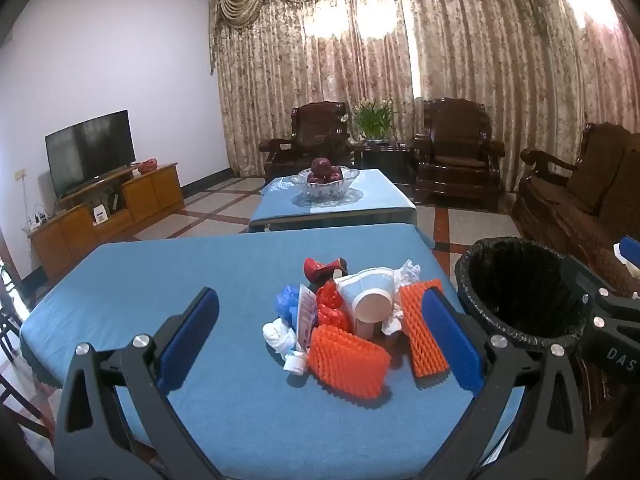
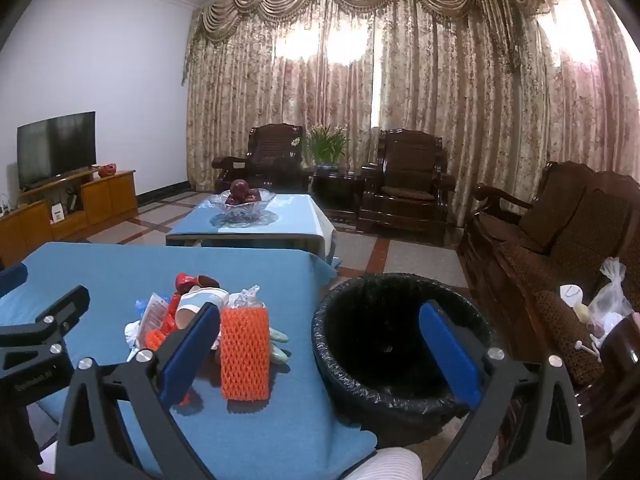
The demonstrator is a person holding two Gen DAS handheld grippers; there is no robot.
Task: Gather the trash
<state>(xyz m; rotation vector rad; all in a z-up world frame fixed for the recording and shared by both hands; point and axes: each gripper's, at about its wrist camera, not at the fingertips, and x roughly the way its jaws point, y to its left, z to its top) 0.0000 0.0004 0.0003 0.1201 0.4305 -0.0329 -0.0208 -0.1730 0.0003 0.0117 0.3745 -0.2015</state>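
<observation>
Looks like basically nothing's been binned so far: the trash pile (image 1: 344,320) is all sitting on the blue table (image 1: 160,280), and the bin (image 2: 400,344) just off the table's right edge looks empty from here. Left gripper (image 1: 320,336) is spread wide, holding nothing, hovering near the pile. Right gripper (image 2: 320,352) is wide open too, empty, over by the bin
</observation>
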